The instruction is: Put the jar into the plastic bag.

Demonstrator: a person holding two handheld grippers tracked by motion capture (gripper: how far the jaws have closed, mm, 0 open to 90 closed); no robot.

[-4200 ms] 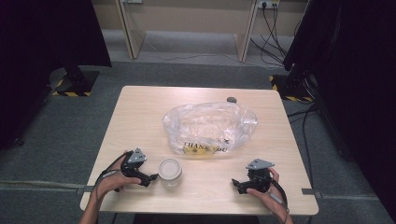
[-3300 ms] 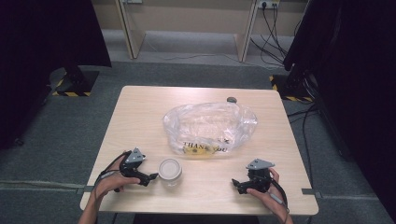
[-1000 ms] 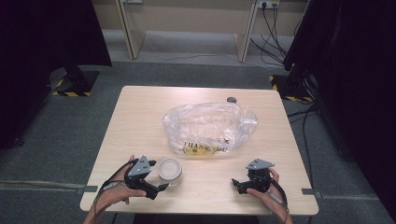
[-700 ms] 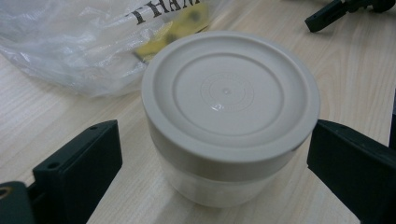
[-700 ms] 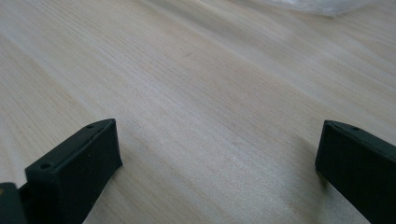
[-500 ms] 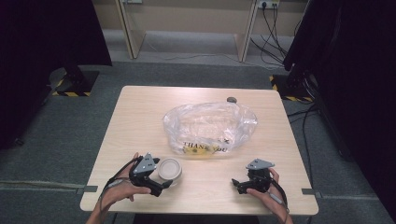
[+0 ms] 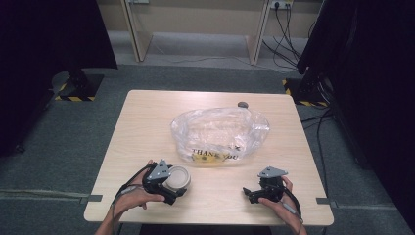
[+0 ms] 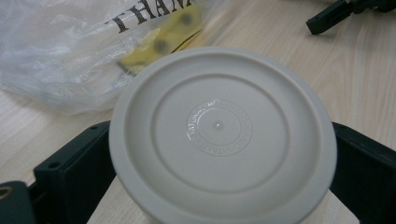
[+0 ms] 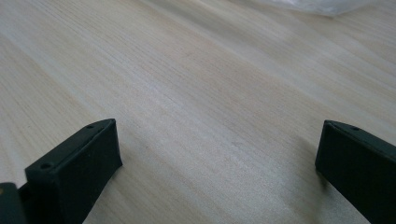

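A round white container with a ribbed lid (image 7: 177, 177) stands near the table's front left. My left gripper (image 7: 180, 184) has one jaw on each side of it, spread wide and open. In the left gripper view the lid (image 8: 219, 135) sits between the two black jaws and hides their inner faces. A person's hand holds that gripper from the left. My right gripper (image 7: 247, 192) rests open on bare wood at the front right. Its jaws (image 9: 219, 140) have nothing between them.
A crumpled clear plastic bag (image 7: 220, 131) printed "THANK YOU" lies mid-table, with something yellow (image 7: 209, 160) inside at its near edge. A small dark object (image 7: 242, 104) sits by the far edge. The wooden table (image 7: 147, 117) stands on grey floor, with dark stands around it.
My left gripper has moved right and turned, so that its jaws now sit on either side of the white container. The right gripper, the bag and the container have stayed put.
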